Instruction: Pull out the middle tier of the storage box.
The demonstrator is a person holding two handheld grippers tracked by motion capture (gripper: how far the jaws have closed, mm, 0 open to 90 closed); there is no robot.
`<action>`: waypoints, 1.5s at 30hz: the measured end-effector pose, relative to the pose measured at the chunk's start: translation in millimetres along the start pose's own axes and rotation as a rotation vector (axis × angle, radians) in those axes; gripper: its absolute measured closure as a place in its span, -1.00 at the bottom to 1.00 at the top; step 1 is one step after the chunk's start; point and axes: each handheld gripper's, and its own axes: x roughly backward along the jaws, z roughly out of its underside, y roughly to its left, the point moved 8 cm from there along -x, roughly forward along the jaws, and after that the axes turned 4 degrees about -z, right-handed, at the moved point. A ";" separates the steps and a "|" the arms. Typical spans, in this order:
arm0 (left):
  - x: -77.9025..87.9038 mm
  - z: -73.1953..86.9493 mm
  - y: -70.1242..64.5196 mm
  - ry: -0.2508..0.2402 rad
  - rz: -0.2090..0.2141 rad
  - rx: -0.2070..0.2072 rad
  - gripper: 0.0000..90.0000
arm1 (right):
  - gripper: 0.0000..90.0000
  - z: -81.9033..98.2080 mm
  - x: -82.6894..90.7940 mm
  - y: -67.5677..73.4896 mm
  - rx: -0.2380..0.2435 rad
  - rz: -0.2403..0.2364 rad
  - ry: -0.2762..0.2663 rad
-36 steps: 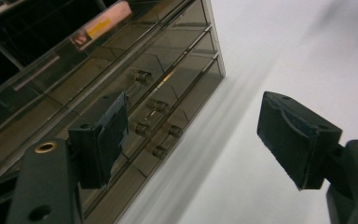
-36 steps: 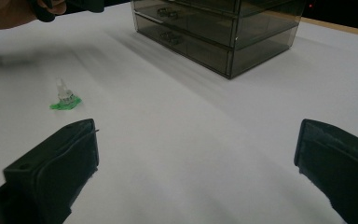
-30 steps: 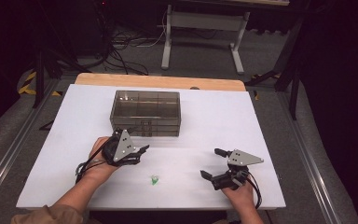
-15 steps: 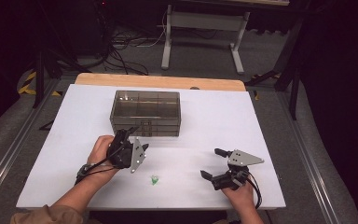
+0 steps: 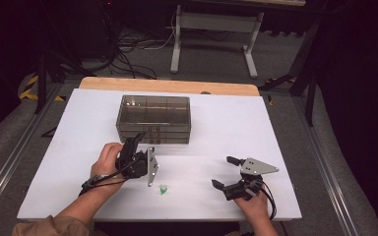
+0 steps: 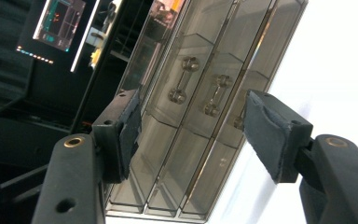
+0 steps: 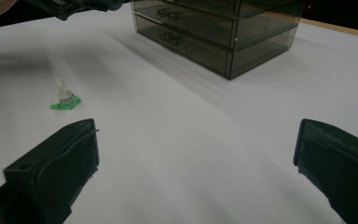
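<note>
Your left gripper (image 5: 142, 147) is rolled onto its side just in front of the smoky drawer box (image 5: 153, 119), which sits toward the far middle of the white table (image 5: 69, 128). Its jaws have just been closing and now stand at a middling gap with nothing between them. In the left gripper view the pads (image 6: 265, 133) frame the front of the drawer box (image 6: 200, 93), and the small dumbbell-shaped drawer handles (image 6: 182, 79) sit in the gap but farther off — the pads are not touching them. The drawers look shut, though the tilted view makes that hard to confirm. Your right gripper (image 5: 224, 172) rests on the table well to the right of the box and nearer to you, jaws spread wide and holding nothing; in the right gripper view its two pads (image 7: 70, 154) stand far apart over bare tabletop. A small green-based object (image 5: 163, 189) with a clear top lies on the table in front of the box, between your two grippers and closer to the left one — the right gripper view shows the same green-based object (image 7: 65, 100) apart from everything else.
</note>
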 end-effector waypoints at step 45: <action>-23.0 2.2 -22.5 0.122 -0.186 -0.208 0.19 | -0.99 -0.3 0.6 0.2 0.000 0.002 -0.002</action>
